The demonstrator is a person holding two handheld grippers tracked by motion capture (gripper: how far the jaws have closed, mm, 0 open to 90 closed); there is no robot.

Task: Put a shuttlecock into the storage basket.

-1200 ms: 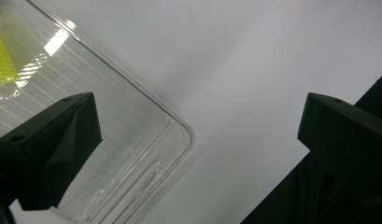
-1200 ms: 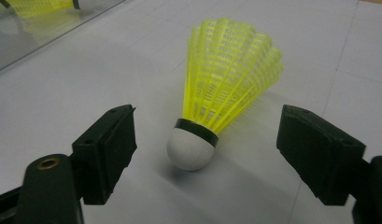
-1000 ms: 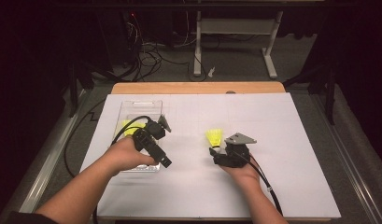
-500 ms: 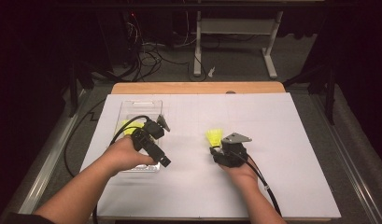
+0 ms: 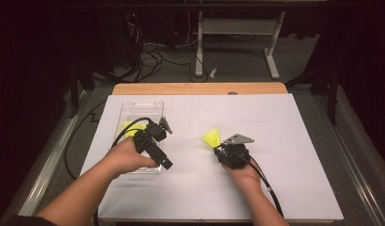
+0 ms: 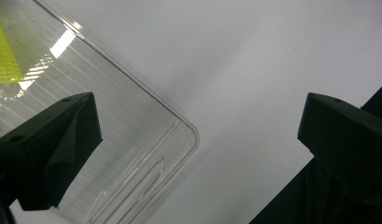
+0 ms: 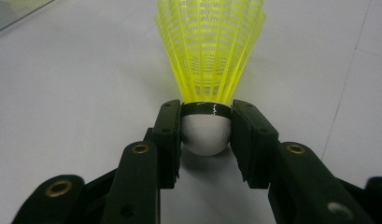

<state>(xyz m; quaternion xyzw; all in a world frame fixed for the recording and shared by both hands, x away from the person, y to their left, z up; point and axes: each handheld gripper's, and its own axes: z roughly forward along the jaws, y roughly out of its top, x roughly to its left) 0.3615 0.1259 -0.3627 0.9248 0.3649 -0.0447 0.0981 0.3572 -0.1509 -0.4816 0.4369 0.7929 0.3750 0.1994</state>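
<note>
Closing in just now, your right gripper (image 7: 206, 128) has its fingers (image 7: 167, 135) pressed on either side of the white cork of the yellow shuttlecock (image 7: 209, 56), which lies on the white worktop (image 5: 275, 141) near the middle, skirt pointing away from your hand. Your left gripper (image 6: 198, 135) hangs over the near corner of the clear plastic tray (image 6: 132, 135) at the left of the worktop, fingers spread wide with nothing between them. A second yellow shuttlecock (image 5: 132, 128) lies in that tray.
</note>
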